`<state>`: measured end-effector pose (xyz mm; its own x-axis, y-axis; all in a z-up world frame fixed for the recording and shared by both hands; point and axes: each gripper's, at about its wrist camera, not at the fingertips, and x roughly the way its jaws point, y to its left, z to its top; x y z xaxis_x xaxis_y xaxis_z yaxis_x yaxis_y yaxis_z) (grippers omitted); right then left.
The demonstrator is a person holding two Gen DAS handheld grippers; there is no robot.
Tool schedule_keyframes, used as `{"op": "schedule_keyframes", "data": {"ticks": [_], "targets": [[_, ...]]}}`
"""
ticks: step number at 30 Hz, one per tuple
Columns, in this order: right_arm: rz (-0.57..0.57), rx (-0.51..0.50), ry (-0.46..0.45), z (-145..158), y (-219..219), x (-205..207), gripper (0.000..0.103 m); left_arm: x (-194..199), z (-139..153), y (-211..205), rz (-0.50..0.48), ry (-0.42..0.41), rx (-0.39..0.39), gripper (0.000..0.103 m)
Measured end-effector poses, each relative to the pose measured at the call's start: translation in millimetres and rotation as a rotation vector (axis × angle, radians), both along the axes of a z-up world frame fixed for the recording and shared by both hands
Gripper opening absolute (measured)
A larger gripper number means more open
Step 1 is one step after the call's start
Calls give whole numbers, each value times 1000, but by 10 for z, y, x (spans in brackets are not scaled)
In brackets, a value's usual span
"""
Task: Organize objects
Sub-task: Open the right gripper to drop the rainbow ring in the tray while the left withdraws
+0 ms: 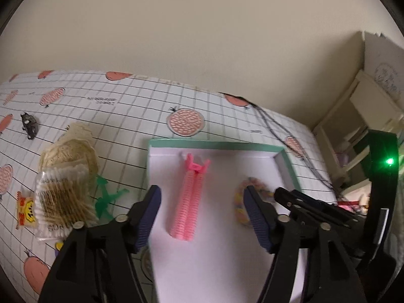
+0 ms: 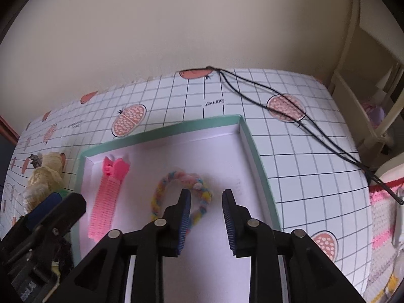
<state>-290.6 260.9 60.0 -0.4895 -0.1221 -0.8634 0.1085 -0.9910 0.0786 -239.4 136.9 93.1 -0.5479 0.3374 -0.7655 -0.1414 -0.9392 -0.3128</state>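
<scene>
Hovering over box (image 1: 214,149), left tool (image 1: 202,217) wide open, right tool (image 2: 205,221) parted, both empty.

Lighting: soft, even, dimmish indoor; faint shadows. Glare: green indicator light (image 1: 389,161) flaring at 3 o'clock, left view. Distortion: strong fisheye bowing, black corner vignette. Focus: slight overall blur

Two handheld grippers hover side by side. The left gripper (image 1: 202,197) has its blue-padded jaws spread wide apart, nothing between them. The right gripper (image 2: 205,202) has jaws parted, also empty.
</scene>
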Motion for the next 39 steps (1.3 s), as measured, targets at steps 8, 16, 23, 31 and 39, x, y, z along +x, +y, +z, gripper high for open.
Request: {"op": "schedule_keyframes", "data": {"ticks": [8,16,23,31,39], "targets": [[-20,-20,25,223,4,221,29,175,178,-71,-7,-8,83,84],[-35,-35,40,390,20,478,29,344,345,-202,25,-22,119,97],[-42,-28,26,432,-48,709,29,591,522,-342,38,20,133,99],[4,-41,41,547,-248,962,29,865,634,-681,69,68,157,103],[56,-57,49,602,-473,1173,29,1126,759,-1192,162,152,120,103]]}}
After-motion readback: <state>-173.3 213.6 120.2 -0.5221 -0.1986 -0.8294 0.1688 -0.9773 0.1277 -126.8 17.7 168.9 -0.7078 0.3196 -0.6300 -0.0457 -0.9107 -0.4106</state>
